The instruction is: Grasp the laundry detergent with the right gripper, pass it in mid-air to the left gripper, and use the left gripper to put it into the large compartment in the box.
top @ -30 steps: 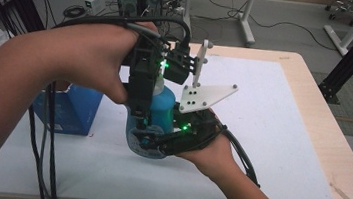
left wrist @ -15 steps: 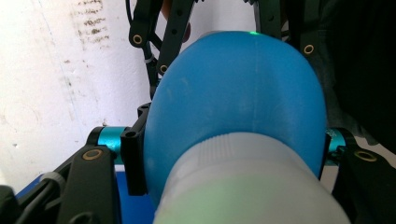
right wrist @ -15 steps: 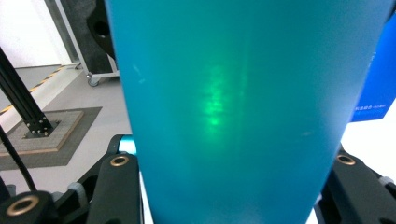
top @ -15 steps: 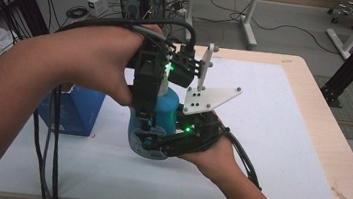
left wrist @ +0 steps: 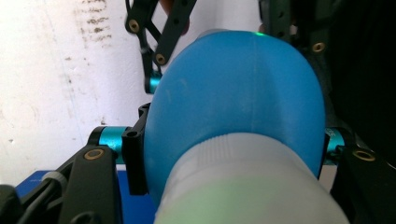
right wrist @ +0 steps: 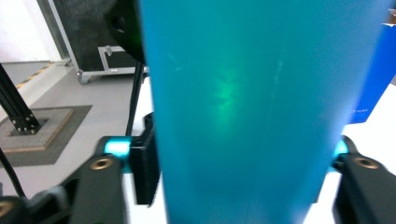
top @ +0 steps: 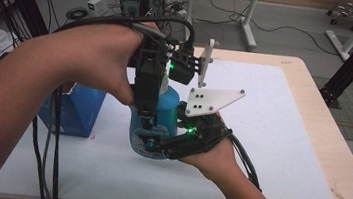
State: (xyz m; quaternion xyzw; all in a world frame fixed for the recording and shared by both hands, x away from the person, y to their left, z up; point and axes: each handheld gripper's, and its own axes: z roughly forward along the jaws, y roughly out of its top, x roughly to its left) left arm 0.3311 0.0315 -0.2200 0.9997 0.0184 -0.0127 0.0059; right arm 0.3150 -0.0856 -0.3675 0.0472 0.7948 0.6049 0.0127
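White tabletop mid-frame in the high view, blue bottle standing centre, left gripper clamping its shoulder from above in its own view, right gripper clamping the body; looks smooth, stiff, likely slippery.

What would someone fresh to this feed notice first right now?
A blue bottle stands at the middle of the white table, clamped by both tools at once. The left gripper comes down over its top, near the pale cap, while the right gripper grips its body low from the side. A blue box sits just left.
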